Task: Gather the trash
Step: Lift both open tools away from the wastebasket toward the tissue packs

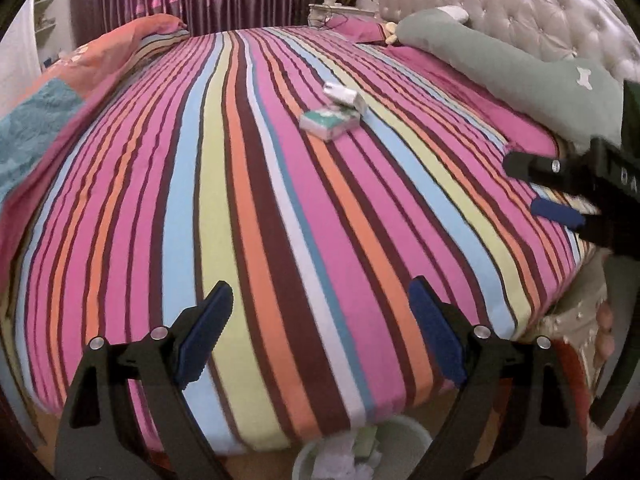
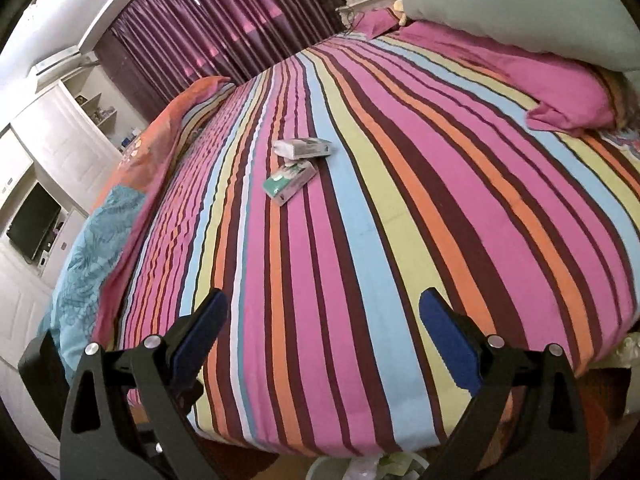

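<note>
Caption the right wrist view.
Open right claw above striped bed, two small boxes ahead, bin below.

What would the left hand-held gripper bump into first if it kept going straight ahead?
Probably the striped bedsheet. The open left hand-held gripper tilts down toward bare sheet, well short of the two small boxes. Depth is hard to judge in this fisheye view.

White letters "D A" stand on the black right tool (image 1: 560,188); the small boxes' (image 2: 294,182) print is unreadable.
</note>
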Motion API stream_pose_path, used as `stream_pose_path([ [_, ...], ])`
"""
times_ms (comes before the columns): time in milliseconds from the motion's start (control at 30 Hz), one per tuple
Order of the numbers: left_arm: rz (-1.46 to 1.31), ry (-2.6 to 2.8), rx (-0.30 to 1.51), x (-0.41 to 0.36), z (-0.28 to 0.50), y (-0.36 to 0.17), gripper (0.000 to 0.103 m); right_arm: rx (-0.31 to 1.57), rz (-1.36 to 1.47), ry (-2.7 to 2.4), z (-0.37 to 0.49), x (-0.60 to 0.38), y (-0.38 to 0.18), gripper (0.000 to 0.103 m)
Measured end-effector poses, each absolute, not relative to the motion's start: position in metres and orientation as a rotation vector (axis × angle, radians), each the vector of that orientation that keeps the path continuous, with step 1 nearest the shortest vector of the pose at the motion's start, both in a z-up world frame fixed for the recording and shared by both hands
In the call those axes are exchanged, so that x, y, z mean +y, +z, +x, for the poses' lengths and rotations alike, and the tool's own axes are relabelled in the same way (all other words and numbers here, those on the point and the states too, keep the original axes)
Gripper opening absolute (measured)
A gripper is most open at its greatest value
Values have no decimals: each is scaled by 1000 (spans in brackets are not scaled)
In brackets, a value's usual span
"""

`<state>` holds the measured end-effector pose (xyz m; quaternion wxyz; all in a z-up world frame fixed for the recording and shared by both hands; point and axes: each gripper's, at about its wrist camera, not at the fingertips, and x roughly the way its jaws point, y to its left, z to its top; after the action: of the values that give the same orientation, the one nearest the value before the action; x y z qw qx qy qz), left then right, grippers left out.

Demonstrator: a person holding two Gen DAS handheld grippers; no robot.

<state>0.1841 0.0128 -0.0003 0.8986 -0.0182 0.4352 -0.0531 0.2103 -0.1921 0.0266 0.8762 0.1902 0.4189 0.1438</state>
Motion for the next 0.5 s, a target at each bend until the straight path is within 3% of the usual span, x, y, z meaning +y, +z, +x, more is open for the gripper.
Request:
stream_pose_path([
  [500,17,-145,868,10,281,-3,87,862,303,325,267,-175,25,92],
])
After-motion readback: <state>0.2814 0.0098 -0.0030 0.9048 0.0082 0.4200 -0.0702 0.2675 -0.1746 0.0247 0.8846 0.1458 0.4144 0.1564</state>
